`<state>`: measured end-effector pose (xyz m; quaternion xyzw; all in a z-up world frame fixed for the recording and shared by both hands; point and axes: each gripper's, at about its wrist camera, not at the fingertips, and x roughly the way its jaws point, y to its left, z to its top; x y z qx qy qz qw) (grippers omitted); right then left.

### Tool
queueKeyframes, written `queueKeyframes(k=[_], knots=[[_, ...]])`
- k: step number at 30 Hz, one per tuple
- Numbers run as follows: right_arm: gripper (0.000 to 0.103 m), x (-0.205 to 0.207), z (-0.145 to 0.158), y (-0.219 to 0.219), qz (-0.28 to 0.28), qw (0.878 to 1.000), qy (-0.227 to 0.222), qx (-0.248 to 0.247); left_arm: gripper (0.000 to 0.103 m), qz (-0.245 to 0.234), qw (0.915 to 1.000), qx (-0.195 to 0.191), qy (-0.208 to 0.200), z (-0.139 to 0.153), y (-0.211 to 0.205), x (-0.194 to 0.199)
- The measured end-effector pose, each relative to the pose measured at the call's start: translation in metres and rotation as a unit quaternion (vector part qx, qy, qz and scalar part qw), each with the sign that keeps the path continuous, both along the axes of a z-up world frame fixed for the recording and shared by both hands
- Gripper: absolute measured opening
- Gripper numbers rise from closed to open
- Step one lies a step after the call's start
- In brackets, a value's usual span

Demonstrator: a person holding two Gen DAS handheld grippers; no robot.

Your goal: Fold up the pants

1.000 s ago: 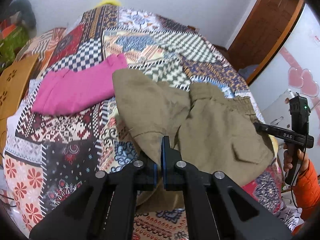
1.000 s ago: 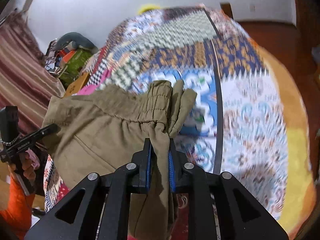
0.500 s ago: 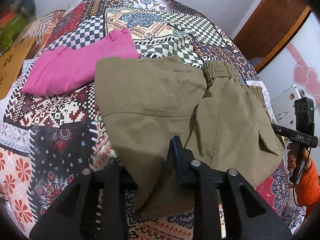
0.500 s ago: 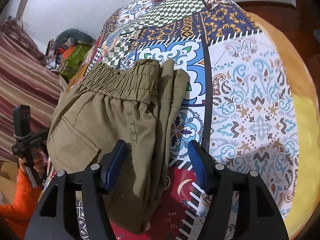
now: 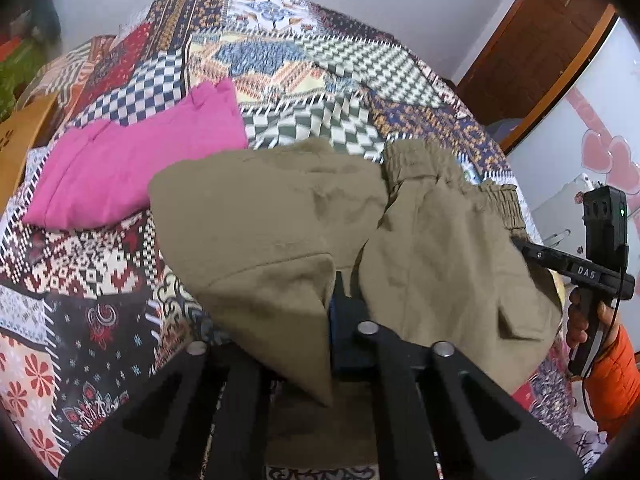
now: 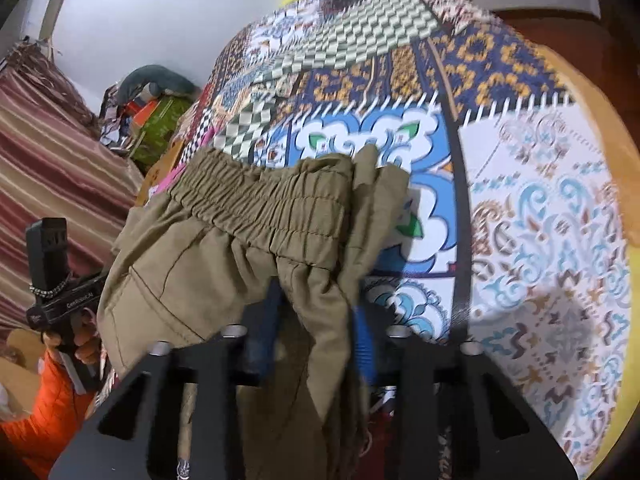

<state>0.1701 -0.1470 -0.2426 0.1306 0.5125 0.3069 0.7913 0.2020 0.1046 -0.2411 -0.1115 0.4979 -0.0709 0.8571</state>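
Covering the whole scene: a patchwork bedspread (image 5: 132, 280) in checks, florals and paisley, spreading out to a yellow border in the right wrist view

Lying across its near part: olive-green pants (image 5: 280, 216), roughly doubled over, elastic waistband (image 6: 264, 204) bunching toward the far side, a flap pocket showing low at the right of the left wrist view, cloth lifting a little off the spread at both near edges

Resting just beyond the pants, its edge touching or nearly touching theirs: a folded pink garment (image 5: 128, 164)

Piling up off the bed by a striped curtain (image 6: 44, 160): assorted clutter, too blurred to identify

Clamping on a fold of the pants at the near edge: left gripper (image 5: 334, 312), jaws pressed together, olive cloth draping over the left finger and hiding it

Closing on a vertical ridge of pants fabric below the waistband: right gripper (image 6: 316, 344), blue pads (image 6: 364, 344) bearing against either side of the bunched cloth

Showing at the frame edges: each hand in an orange sleeve (image 5: 612, 384), wrapping around a black gripper handle
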Motion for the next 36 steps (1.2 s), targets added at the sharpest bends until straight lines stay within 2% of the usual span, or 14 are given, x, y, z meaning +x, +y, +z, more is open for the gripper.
queueKeyframes(k=[4,15,26,36], knots=[[0.014,-0.002,0.019,0.006,0.005,0.999,-0.038,-0.025,0.002,-0.001,0.9995,0.014,-0.028,0.021,-0.005,-0.002],[0.011,0.002,0.083,0.03,0.022,0.992,-0.123,-0.033,0.002,0.004,0.9944,0.042,-0.097,0.08,0.0,-0.011],[0.011,0.015,0.136,0.083,0.053,0.979,-0.193,-0.022,0.002,0.042,0.984,0.07,-0.158,0.135,0.045,-0.019],[0.011,0.042,0.153,0.149,0.09,0.971,-0.223,-0.012,0.002,0.086,0.9772,0.085,-0.174,0.152,0.103,-0.012]])
